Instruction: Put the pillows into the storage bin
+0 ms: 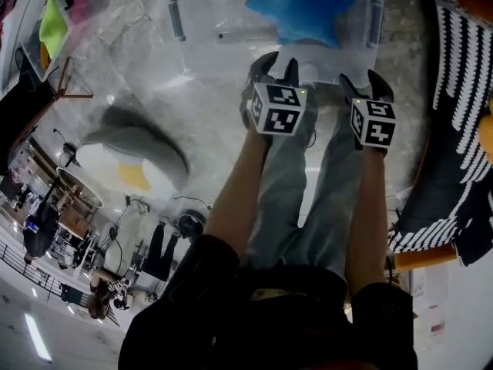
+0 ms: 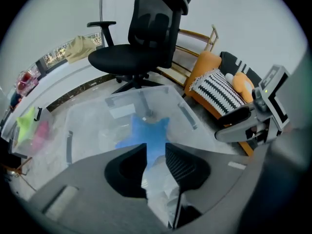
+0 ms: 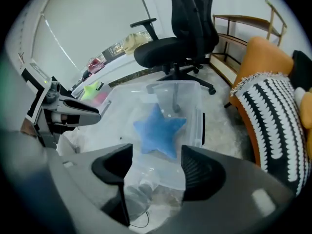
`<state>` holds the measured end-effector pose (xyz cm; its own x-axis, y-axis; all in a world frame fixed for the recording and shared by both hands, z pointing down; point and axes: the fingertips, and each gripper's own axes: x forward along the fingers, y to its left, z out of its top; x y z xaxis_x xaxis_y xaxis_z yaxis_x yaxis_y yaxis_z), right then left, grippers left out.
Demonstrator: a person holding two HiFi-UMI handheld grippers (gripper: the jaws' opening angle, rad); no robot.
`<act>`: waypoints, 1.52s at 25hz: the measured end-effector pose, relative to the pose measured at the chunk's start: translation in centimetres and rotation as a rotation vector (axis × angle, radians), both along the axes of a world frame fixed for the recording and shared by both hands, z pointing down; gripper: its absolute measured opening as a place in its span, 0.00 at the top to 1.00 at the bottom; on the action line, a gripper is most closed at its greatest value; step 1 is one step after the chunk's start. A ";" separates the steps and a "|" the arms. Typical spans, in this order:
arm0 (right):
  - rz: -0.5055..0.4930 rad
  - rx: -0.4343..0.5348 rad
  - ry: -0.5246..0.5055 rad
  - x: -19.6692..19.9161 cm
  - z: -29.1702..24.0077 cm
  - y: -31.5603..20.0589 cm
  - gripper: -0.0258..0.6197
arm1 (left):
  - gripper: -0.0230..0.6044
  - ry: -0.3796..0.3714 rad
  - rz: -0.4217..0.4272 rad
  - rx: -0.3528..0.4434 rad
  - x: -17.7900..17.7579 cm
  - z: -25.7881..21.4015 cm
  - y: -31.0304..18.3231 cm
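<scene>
A blue star pillow [image 1: 300,10] [image 2: 148,130] [image 3: 158,130] lies inside the clear storage bin [image 1: 373,21] [image 3: 201,126] on the floor. Both grippers hang side by side over the bin's near rim, pointing steeply down. My left gripper [image 1: 279,66] [image 2: 156,152] has only a narrow gap between its jaws, and nothing is pressed between the pads. My right gripper [image 1: 363,83] [image 3: 156,155] stands wide open and empty, with the star pillow beyond its fingertips. A grey, white and yellow plush pillow [image 1: 131,156] lies on the floor to the left of my arms.
A black-and-white striped pillow [image 1: 454,114] [image 2: 219,89] [image 3: 273,111] rests on an orange chair at the right. A black office chair [image 2: 141,38] [image 3: 180,38] stands behind the bin. More clear plastic with a grey handle [image 1: 177,18] lies left of the bin.
</scene>
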<state>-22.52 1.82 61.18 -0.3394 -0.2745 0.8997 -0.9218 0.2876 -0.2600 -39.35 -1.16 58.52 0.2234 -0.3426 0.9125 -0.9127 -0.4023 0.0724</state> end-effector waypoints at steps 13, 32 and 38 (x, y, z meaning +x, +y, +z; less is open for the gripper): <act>0.330 0.165 -0.056 12.3 -4.8 -0.3 0.96 | 0.95 0.132 0.110 0.053 14.3 -4.5 -3.4; 0.869 0.274 0.047 41.0 -8.9 8.5 0.96 | 0.95 0.268 0.541 0.115 47.4 -8.5 -0.7; 0.991 0.308 0.102 48.3 -9.8 10.5 0.96 | 0.95 0.280 0.612 0.149 55.4 -9.0 -0.9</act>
<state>25.78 12.32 51.42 0.2367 -0.6115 0.7550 -0.7947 -0.5689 -0.2117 16.04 -2.01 49.55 0.6374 -0.1972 0.7449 -0.4732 -0.8631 0.1764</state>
